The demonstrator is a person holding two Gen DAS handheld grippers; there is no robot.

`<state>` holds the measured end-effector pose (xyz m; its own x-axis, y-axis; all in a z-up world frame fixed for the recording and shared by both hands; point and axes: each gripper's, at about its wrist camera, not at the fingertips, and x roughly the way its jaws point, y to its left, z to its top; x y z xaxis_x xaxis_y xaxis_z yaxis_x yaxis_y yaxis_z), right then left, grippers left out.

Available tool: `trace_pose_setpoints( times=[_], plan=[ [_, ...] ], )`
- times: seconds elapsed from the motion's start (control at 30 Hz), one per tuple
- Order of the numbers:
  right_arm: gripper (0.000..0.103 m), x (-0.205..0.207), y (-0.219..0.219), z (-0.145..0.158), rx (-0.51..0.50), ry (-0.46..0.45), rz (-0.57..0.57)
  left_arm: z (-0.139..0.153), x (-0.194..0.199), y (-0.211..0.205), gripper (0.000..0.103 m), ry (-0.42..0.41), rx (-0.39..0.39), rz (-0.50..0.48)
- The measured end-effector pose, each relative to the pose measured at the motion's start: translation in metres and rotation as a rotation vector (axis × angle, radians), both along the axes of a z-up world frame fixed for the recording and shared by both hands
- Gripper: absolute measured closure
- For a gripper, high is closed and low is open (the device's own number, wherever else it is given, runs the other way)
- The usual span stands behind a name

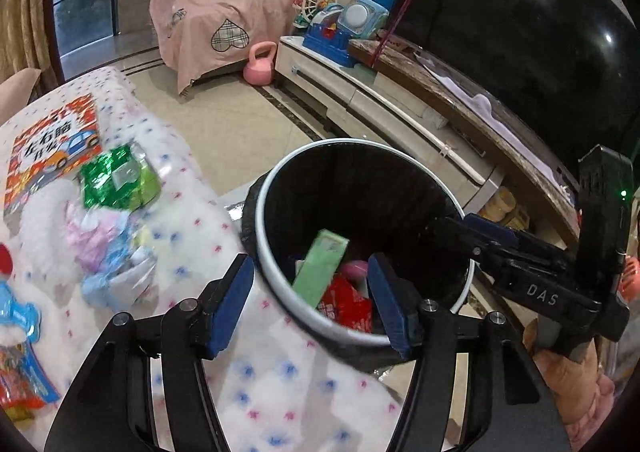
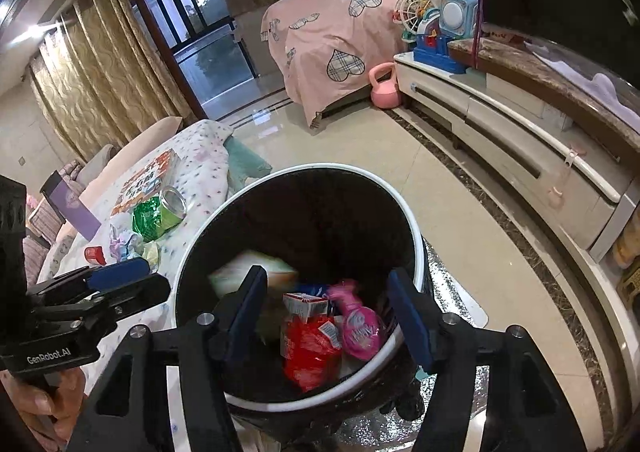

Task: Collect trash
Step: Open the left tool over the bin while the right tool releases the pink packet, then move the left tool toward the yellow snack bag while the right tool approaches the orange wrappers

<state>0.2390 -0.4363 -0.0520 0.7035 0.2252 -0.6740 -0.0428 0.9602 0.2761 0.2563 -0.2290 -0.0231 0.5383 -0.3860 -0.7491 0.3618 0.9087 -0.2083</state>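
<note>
A black bin with a white rim (image 1: 280, 284) (image 2: 416, 244) stands beside the cloth-covered table (image 1: 248, 380). Inside lie a green box (image 1: 320, 268), a red wrapper (image 2: 308, 348) and a pink packet (image 2: 360, 328). A blurred pale green box (image 2: 256, 272) is in the air inside the bin. My left gripper (image 1: 310, 306) is open and empty over the bin's near rim. My right gripper (image 2: 328, 312) is open and empty above the bin. A green foil wrapper (image 1: 116, 180) (image 2: 154, 218) and crumpled pastel wrappers (image 1: 104, 248) lie on the table.
A picture book (image 1: 52, 148) lies at the table's far side, and a blue toy package (image 1: 16, 332) at its left edge. A TV stand (image 1: 380, 108) with toys and a large TV (image 1: 520, 32) stands to the right. A pink kettlebell (image 1: 260, 64) sits on the floor.
</note>
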Motion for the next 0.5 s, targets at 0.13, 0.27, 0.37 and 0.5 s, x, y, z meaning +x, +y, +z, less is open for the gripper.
trace_pose_setpoints(
  times=[0.13, 0.27, 0.37, 0.5],
  plan=[
    [0.024, -0.014, 0.003, 0.003, 0.031, -0.019, -0.010, -0.002, -0.014, 0.022, 0.043, 0.006, -0.025, 0.030],
    [0.013, -0.030, 0.019, 0.006, 0.054, -0.040, 0.008, -0.009, -0.037, 0.052, 0.043, 0.017, -0.052, 0.082],
    [0.011, -0.041, 0.037, 0.006, 0.070, -0.050, 0.031, -0.014, -0.050, 0.073, 0.043, 0.027, -0.068, 0.118],
    [0.011, -0.053, 0.062, 0.005, 0.093, -0.057, 0.059, -0.018, -0.070, 0.104, 0.043, 0.028, -0.081, 0.175]
  ],
)
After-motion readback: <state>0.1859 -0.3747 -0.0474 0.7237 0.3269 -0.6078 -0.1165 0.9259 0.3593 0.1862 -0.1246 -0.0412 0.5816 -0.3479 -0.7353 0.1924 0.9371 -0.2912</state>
